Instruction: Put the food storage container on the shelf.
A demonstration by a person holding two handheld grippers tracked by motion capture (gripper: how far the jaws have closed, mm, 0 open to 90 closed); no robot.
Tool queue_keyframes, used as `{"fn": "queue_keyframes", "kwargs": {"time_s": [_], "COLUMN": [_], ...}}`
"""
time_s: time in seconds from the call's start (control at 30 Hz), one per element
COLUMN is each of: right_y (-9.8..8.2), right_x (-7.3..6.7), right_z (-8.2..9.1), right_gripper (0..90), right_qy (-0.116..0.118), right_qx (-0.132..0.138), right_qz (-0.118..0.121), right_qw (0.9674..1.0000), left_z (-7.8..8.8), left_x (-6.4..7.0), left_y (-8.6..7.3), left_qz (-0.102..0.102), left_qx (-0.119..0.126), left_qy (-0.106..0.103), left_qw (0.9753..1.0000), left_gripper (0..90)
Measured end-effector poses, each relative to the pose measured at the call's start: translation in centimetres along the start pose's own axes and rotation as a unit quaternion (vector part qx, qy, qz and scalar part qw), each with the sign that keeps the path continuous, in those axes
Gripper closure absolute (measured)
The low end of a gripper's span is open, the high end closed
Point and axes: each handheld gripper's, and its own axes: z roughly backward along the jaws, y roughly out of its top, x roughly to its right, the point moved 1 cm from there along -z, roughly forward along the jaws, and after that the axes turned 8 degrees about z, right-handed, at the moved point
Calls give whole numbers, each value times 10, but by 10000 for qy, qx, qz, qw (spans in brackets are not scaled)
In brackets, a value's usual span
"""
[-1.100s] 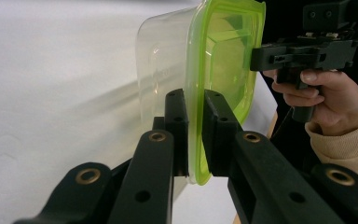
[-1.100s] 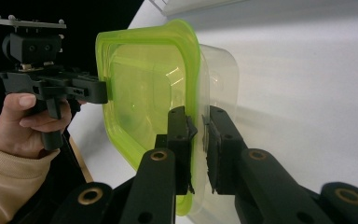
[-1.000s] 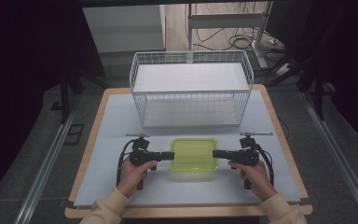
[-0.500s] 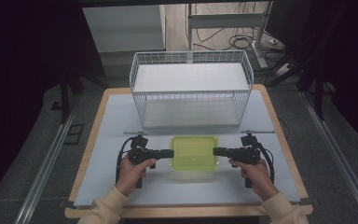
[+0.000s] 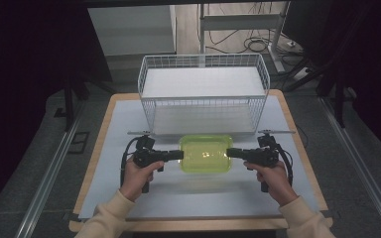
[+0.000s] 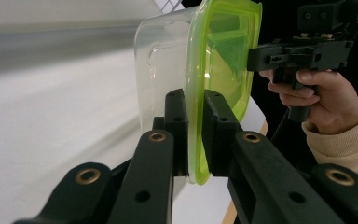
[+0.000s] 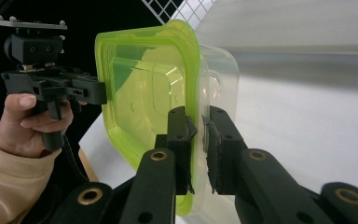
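A clear plastic container with a yellow-green lid hangs between my two grippers, just above the white table. My left gripper grips its left rim, and in the left gripper view the jaws pinch the green lid edge. My right gripper grips the opposite rim; the right gripper view has its jaws pressed on the lid edge and clear wall. Each gripper view also catches the other hand's gripper on the far rim. The container is held level in front of the wire basket.
The white wire basket stands at the back middle of the table. The white table surface has a wooden border. Metal rails run along the floor on both sides. Cables lie on the floor behind the basket.
Both hands have lifted the container a little off the table; the grips on both rims stay the same.
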Motion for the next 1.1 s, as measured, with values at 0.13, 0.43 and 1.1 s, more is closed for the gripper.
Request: {"fn": "queue_keyframes", "kwargs": {"time_s": [0.13,0.43,1.1], "right_y": [8,26,54], "right_x": [-3,-13,-21], "right_z": [3,8,12], "right_gripper": [812,811,810], "right_qy": [-11,-30,-87], "right_qx": [43,110,160], "right_qz": [66,278,461], "right_qw": [10000,9995,9988], "left_z": [3,12,22], "left_x": [5,14,25], "left_y": [5,16,39], "left_qz": [-53,-163,-353], "left_qx": [52,149,279], "left_qy": [0,-12,65], "left_qw": [10000,9998,9990], "left_gripper": [825,825,825]}}
